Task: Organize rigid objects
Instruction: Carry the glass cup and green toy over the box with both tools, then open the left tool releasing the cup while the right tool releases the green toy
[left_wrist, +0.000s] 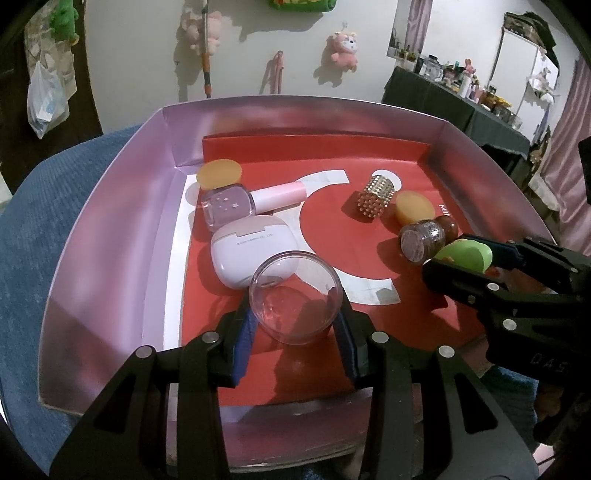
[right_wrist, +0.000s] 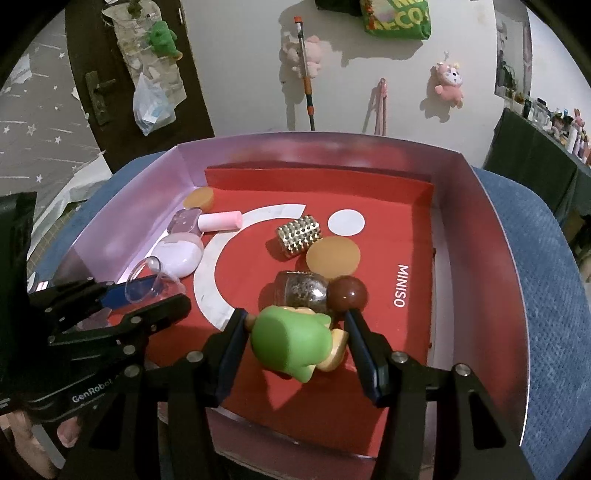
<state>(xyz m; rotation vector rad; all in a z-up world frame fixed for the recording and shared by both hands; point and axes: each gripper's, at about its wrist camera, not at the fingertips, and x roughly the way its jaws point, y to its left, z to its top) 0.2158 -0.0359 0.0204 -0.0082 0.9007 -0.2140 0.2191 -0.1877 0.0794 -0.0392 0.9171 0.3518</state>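
Observation:
A pink-walled box (left_wrist: 110, 236) with a red floor holds the objects. My left gripper (left_wrist: 295, 325) is shut on a clear round plastic container (left_wrist: 295, 295) at the box's front left; it also shows in the right wrist view (right_wrist: 147, 282). My right gripper (right_wrist: 295, 332) has its fingers around a green toy figure (right_wrist: 291, 339) at the front right; the toy looks slightly blurred and there are gaps beside it. The toy also shows in the left wrist view (left_wrist: 465, 254).
In the box lie a pink nail polish bottle (left_wrist: 236, 199), a white-pink earbud case (left_wrist: 247, 251), two orange discs (left_wrist: 219, 171) (left_wrist: 413, 206), a gold studded cylinder (left_wrist: 376, 197) and a glitter bottle with brown cap (left_wrist: 424, 240). The box (right_wrist: 480, 236) sits on a blue cushion (right_wrist: 546, 258).

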